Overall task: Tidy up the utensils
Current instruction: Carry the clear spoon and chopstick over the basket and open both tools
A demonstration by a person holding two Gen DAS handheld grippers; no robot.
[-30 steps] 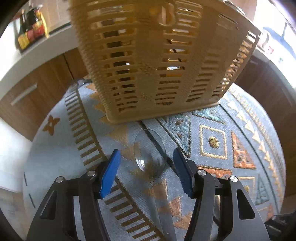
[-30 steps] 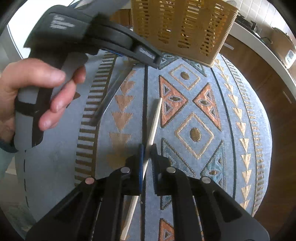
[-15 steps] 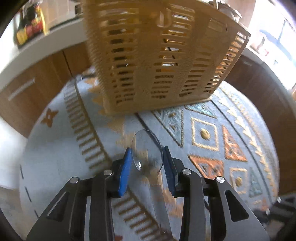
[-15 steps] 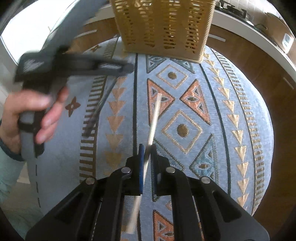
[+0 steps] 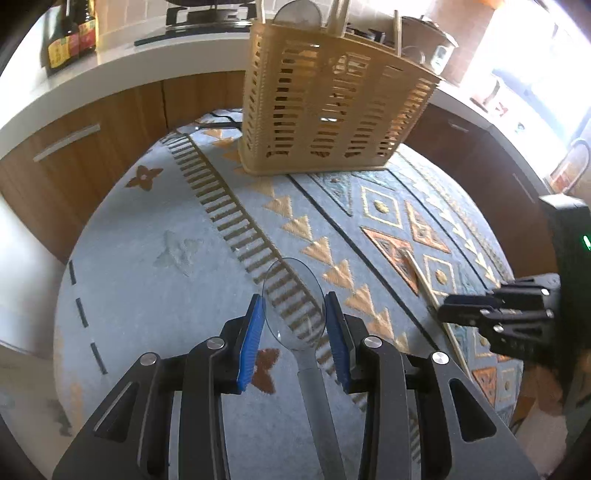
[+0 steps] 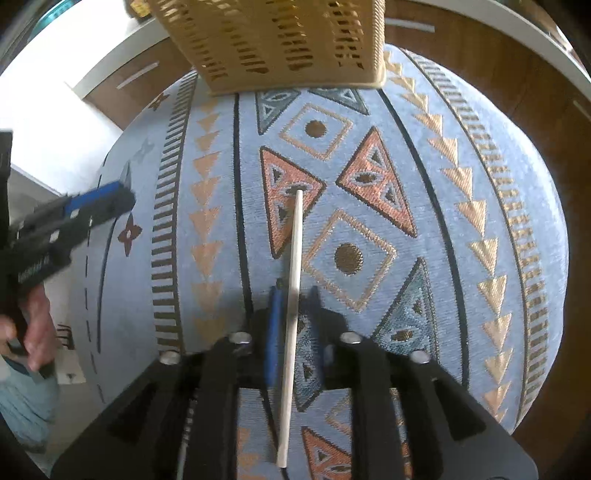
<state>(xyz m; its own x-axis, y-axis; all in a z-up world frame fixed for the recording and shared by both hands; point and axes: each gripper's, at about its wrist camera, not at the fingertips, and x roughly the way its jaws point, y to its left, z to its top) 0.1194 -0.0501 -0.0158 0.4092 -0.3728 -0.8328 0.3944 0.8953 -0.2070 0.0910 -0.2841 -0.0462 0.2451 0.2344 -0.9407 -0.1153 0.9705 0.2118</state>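
Note:
My left gripper (image 5: 294, 308) is shut on a clear plastic spoon (image 5: 293, 302), its blue pads against the bowl's edges, the grey handle running back between the fingers. It holds the spoon above the patterned cloth (image 5: 155, 229). The tan slotted utensil basket (image 5: 332, 110) stands at the far side with several utensils in it. My right gripper (image 6: 293, 295) has opened slightly around a pale wooden chopstick (image 6: 293, 258) that points toward the basket (image 6: 280, 40); the jaws stand a little apart. The right gripper also shows in the left wrist view (image 5: 465, 310).
The round table has wooden cabinets (image 5: 92, 147) and a white counter (image 5: 129, 70) behind it. Sauce bottles (image 5: 70, 33) stand on the counter at far left. The left gripper and the hand holding it (image 6: 55, 229) show at the left of the right wrist view.
My left gripper closed on the spoon and lifted it back from the basket. My right gripper's jaws parted slightly around the chopstick and moved nearer the basket.

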